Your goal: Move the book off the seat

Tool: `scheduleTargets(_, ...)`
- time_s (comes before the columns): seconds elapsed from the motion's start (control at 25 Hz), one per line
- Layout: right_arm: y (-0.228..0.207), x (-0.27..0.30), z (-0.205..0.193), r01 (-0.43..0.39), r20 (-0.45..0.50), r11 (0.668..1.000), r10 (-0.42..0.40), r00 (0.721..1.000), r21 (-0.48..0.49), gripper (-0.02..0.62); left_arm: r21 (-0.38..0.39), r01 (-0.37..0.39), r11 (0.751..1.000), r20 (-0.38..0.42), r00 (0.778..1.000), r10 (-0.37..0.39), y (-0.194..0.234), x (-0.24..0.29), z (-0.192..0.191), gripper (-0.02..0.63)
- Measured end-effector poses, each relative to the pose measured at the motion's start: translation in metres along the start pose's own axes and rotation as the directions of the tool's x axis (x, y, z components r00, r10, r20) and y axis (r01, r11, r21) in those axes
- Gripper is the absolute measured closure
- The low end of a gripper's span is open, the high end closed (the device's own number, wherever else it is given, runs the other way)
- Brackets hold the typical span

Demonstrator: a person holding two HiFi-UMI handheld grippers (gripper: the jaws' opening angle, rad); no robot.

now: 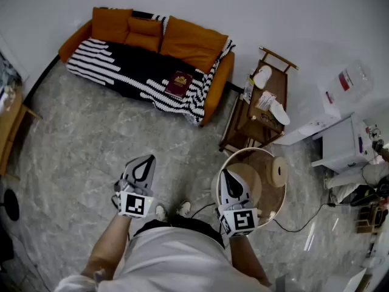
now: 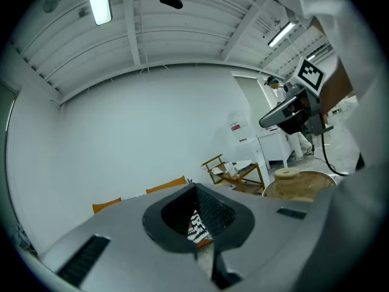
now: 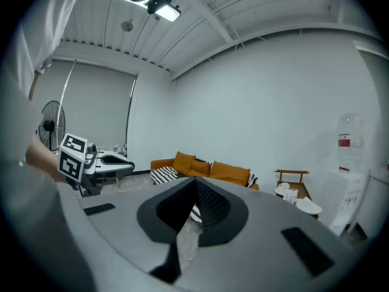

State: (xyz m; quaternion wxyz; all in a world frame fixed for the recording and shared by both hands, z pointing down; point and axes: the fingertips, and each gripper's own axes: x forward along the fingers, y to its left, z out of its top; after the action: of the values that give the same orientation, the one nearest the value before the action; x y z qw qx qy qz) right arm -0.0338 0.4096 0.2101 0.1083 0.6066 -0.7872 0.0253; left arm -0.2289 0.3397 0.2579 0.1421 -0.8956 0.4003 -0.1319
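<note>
The dark red hardback book [image 1: 179, 84] lies on the orange sofa's [image 1: 189, 40] striped throw [image 1: 109, 61] at upper centre, long axis roughly up-frame, well apart from the left gripper [image 1: 144, 163] and right gripper [image 1: 228, 178], both jaws together and empty, the left seemingly nearer.

One sofa [image 1: 216, 81], far left, against the wall. Three orange cushions [image 1: 191, 41] in a row along its back. One striped blanket [image 1: 121, 62] over the seat. One book [image 1: 179, 84], on the blanket toward the sofa's right end. One wooden trolley [image 1: 270, 84], right of the sofa. One round table [image 1: 282, 199], near right, with one spool [image 1: 279, 171] on it. Two grippers, near: left gripper [image 1: 146, 162], right gripper [image 1: 226, 176]. Two marker cubes [image 1: 135, 203], one per gripper. Two shoes [image 1: 161, 212], between the grippers. One standing fan [image 3: 51, 125], in the right gripper view.
</note>
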Motion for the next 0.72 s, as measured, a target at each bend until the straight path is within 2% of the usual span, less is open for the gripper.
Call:
scheduleTargets(0.32,-0.028,0.003,-0.011,-0.046,0.005,0.998,0.045,0.999,0.037,0.574,-0.037,-0.035,0.999,-0.022,0.999,0.034,-0.016,0.013,0.012,0.589)
scheduleTargets(0.44,-0.037,0.016,-0.018,-0.074,0.005,0.995,0.074,0.997,0.07,0.574,-0.05,-0.047,0.998,-0.049,0.998,0.045,-0.019,0.016,0.008,0.589)
scheduleTargets(0.56,-0.04,0.028,-0.026,-0.113,0.011,0.992,0.113,0.994,0.058,0.574,-0.075,-0.043,0.996,-0.066,0.997,0.038,-0.027,0.017,0.005,0.589)
scheduleTargets(0.72,-0.039,0.051,-0.034,-0.148,0.012,0.986,0.147,0.989,0.072,0.573,-0.116,-0.088,0.989,-0.068,0.994,0.08,-0.022,0.01,0.005,0.589)
